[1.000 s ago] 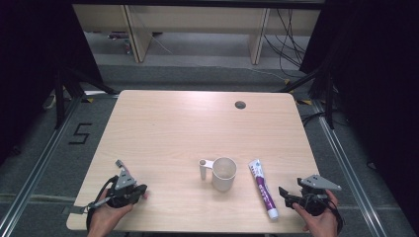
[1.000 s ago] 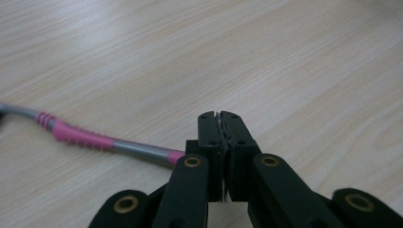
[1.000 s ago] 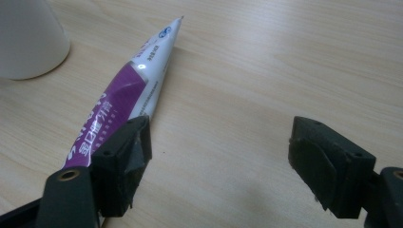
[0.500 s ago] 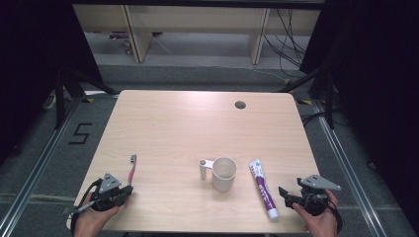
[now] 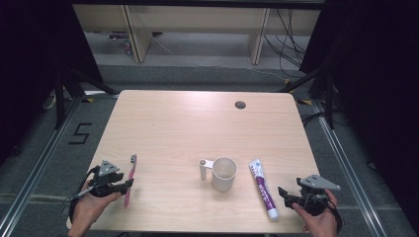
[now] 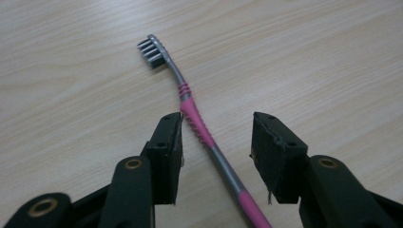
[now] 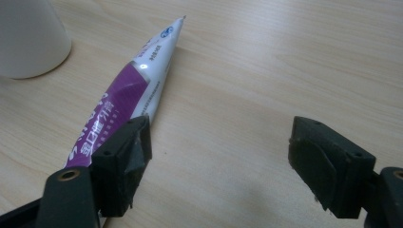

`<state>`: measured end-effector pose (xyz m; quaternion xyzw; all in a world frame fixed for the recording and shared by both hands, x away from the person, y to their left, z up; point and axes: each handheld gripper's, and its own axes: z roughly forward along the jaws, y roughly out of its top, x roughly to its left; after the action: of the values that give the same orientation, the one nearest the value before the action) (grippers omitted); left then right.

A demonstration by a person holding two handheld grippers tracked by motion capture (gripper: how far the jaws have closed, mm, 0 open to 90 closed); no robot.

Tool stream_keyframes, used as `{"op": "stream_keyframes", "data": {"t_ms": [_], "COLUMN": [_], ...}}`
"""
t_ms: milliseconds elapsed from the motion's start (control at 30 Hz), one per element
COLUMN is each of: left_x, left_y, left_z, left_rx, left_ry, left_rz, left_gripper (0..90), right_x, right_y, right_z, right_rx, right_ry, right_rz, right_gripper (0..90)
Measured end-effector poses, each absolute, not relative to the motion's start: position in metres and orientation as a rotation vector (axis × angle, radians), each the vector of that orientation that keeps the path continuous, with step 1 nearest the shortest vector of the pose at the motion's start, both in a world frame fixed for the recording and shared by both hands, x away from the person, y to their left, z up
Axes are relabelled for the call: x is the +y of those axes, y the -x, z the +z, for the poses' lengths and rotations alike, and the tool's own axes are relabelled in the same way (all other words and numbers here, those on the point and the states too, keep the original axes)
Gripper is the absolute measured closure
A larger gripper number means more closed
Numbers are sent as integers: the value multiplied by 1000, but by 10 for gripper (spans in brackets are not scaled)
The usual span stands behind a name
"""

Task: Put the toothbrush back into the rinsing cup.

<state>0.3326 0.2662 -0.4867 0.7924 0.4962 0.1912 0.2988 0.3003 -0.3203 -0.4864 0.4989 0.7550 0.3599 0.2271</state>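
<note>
A pink and grey toothbrush (image 5: 131, 168) lies on the wooden table (image 5: 197, 128) at the near left, bristle head pointing away. My left gripper (image 5: 122, 186) is open beside it. In the left gripper view the toothbrush (image 6: 192, 116) handle runs between the open jaws of the left gripper (image 6: 216, 142), close to the left one, touching neither. A white cup (image 5: 224, 174) with a handle stands upright near the middle front. A purple and white toothpaste tube (image 5: 262, 188) lies to its right. My right gripper (image 5: 285, 195) is open just right of the tube (image 7: 128, 90), with bare table between the jaws of the right gripper (image 7: 218, 156).
A small round hole (image 5: 240, 104) sits in the table's far right part. The cup (image 7: 28, 38) stands just beyond the tube. Both hands rest at the table's near edge. Dark floor, a metal frame and shelving surround the table.
My left gripper drew back toward the near left corner, then edged forward again; the toothbrush now lies on the table between its jaws. The right gripper has not moved.
</note>
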Motion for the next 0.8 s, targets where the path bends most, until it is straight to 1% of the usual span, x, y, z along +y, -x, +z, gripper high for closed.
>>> {"op": "stream_keyframes", "data": {"t_ms": [33, 100, 167, 200, 233, 333, 367, 500, 533, 567, 667, 700, 767, 800], "left_x": [266, 263, 262, 263, 262, 261, 261, 260, 260, 259, 260, 260, 261, 261], "left_y": [-335, -343, -346, -350, -353, -356, -359, -362, -363, -364, -366, -367, -368, -370], "left_z": [-487, -488, -488, -486, -485, -486, -485, -486, -488, -487, -488, -487, -487, -488], "left_rx": [1323, 1348, 1364, 1357, 1363, 1357, 1358, 1362, 1358, 1366, 1361, 1363, 1365, 1355], "left_ry": [-2114, -2163, -2168, -2232, -2261, -2269, -2301, -2330, -2325, -2354, -2369, -2386, -2391, -2408], "left_rz": [503, 449, 433, 413, 403, 402, 374, 348, 353, 336, 321, 321, 313, 300], "left_gripper": [534, 525, 525, 529, 536, 552, 555, 572, 582, 600, 619, 650, 662, 683], "right_x": [-320, -322, -322, -322, -322, -322, -322, -322, -322, -323, -322, -322, -322, -322], "right_y": [-300, -301, -301, -301, -301, -302, -301, -301, -301, -301, -301, -301, -301, -301], "right_z": [-486, -486, -486, -486, -486, -487, -486, -486, -486, -486, -487, -487, -487, -487], "right_rx": [2080, 2088, 2088, 2089, 2090, 2091, 2094, 2087, 2088, 2089, 2094, 2092, 2092, 2092], "right_ry": [-1375, -1338, -1338, -1338, -1338, -1347, -1354, -1336, -1336, -1334, -1355, -1350, -1351, -1351], "right_rz": [992, 978, 981, 979, 980, 993, 989, 983, 984, 984, 995, 992, 993, 992], "right_gripper": [236, 237, 236, 237, 237, 237, 237, 237, 237, 238, 238, 238, 238, 238]}}
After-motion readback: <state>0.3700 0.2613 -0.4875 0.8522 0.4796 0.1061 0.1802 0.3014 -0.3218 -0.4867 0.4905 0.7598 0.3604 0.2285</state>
